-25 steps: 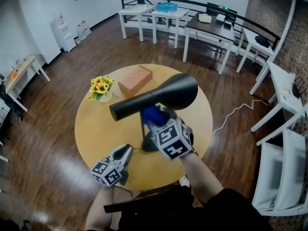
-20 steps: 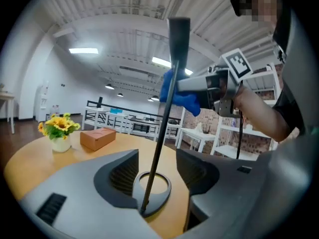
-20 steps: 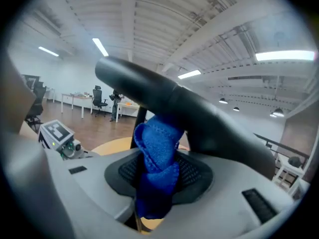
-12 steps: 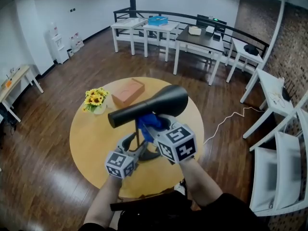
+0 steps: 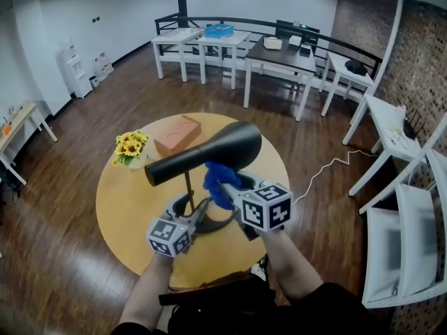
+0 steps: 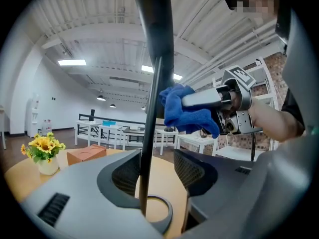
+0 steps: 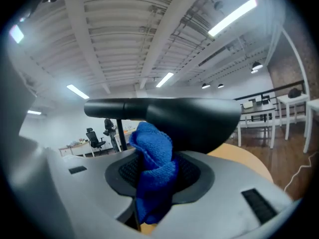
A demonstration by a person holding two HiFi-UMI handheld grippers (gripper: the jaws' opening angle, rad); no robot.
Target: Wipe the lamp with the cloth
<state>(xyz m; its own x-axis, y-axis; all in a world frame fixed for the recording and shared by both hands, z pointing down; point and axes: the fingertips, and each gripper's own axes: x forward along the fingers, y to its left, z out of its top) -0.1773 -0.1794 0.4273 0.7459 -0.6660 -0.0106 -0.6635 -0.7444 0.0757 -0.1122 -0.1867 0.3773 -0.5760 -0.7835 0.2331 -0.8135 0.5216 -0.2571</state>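
Left tongs [image 6: 158, 169] newly astride stem [image 6: 151, 118], narrower

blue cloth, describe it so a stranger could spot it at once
On the round wooden table stands a black lamp with a long cone shade. Just under that shade, the blue cloth is bunched in the right gripper, the only bright blue thing near the lamp.
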